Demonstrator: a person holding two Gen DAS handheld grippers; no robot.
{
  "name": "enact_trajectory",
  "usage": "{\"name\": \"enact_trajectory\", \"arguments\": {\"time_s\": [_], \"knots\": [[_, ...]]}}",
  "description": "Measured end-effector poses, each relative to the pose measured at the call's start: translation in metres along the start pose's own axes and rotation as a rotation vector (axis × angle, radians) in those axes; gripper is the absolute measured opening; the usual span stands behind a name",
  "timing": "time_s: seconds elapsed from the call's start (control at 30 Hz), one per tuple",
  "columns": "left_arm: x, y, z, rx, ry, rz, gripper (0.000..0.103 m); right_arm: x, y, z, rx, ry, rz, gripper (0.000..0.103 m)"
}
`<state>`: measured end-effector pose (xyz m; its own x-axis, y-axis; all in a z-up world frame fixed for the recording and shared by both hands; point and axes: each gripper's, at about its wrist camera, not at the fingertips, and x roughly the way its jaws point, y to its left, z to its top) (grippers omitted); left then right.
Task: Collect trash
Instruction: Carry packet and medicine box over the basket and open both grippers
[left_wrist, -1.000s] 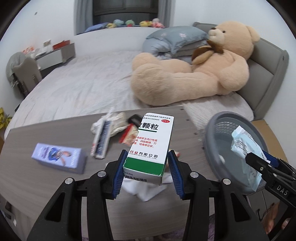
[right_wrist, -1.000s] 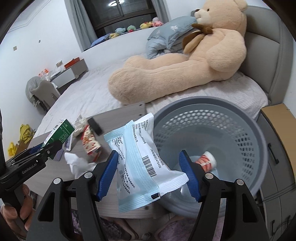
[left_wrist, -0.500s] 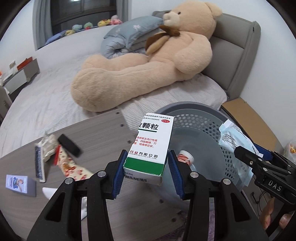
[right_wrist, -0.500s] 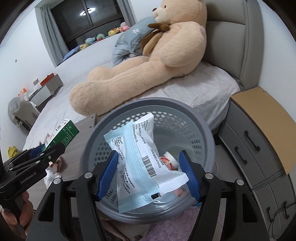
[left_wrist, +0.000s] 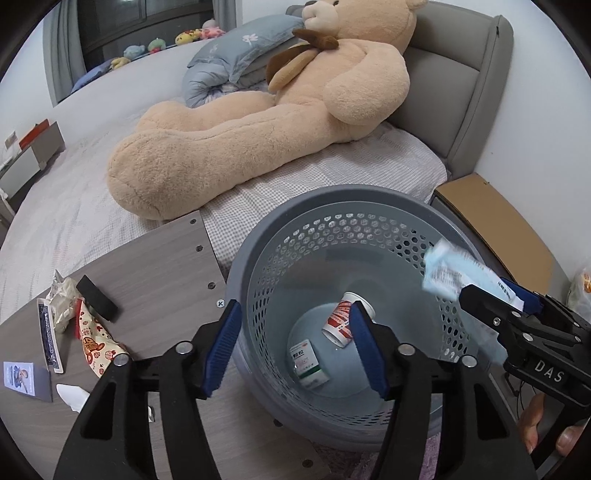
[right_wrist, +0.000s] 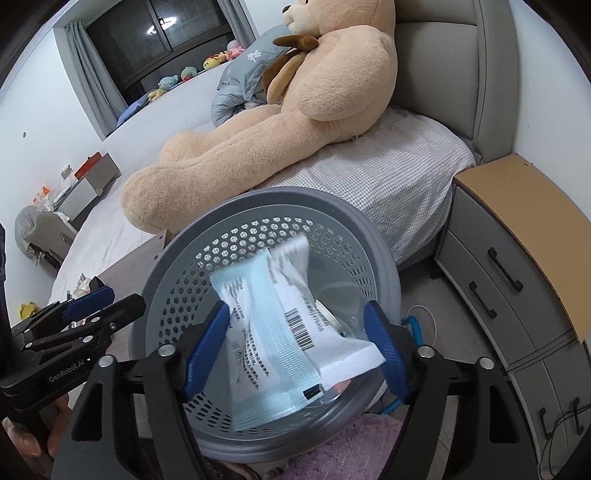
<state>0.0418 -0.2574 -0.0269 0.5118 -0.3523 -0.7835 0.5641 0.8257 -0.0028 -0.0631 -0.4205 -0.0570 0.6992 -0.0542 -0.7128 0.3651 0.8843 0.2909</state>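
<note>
A grey perforated trash basket (left_wrist: 258, 251) stands beside the wooden table. My left gripper (left_wrist: 295, 350) is open and empty above it. The green and white medicine box (left_wrist: 308, 363) lies on the basket floor beside a paper cup (left_wrist: 341, 325). My right gripper (right_wrist: 295, 343) hangs over the basket (right_wrist: 177, 254) with its jaws spread wide. The light blue wipes packet (right_wrist: 280, 325) sits between the jaws, blurred and tilted; it also shows in the left wrist view (left_wrist: 454, 273).
Several pieces of trash lie on the table (left_wrist: 155, 266): a red-patterned wrapper (left_wrist: 94, 339), a black block (left_wrist: 96, 297), crumpled paper (left_wrist: 62, 299), a blue box (left_wrist: 26, 380) and a white tissue (left_wrist: 74, 395). A bed with a big teddy bear (left_wrist: 258, 110) lies behind. A nightstand (right_wrist: 517, 266) stands at the right.
My left gripper has opened and the medicine box has dropped into the basket. My right gripper's jaws have spread and the wipes packet now looks loose and blurred between them.
</note>
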Motion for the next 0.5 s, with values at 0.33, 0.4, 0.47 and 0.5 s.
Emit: {"name": "enact_trajectory", "arguments": {"time_s": [0.33,0.4,0.47,0.5], "knots": [[-0.004,0.001,-0.003,-0.005,-0.016,0.033,0.075,0.003,0.0,-0.003,0.003,0.008,-0.012,0.074],[-0.006,0.001,-0.004,-0.006,-0.02,0.035,0.076,0.002,0.001,-0.004,0.004,0.007,-0.014,0.074],[-0.009,0.003,-0.005,-0.009,-0.026,0.039,0.078,0.001,0.002,-0.005,0.0,0.007,-0.017,0.074],[-0.01,0.003,-0.005,-0.012,-0.028,0.04,0.079,0.0,0.004,-0.005,-0.001,0.006,-0.018,0.074]]}}
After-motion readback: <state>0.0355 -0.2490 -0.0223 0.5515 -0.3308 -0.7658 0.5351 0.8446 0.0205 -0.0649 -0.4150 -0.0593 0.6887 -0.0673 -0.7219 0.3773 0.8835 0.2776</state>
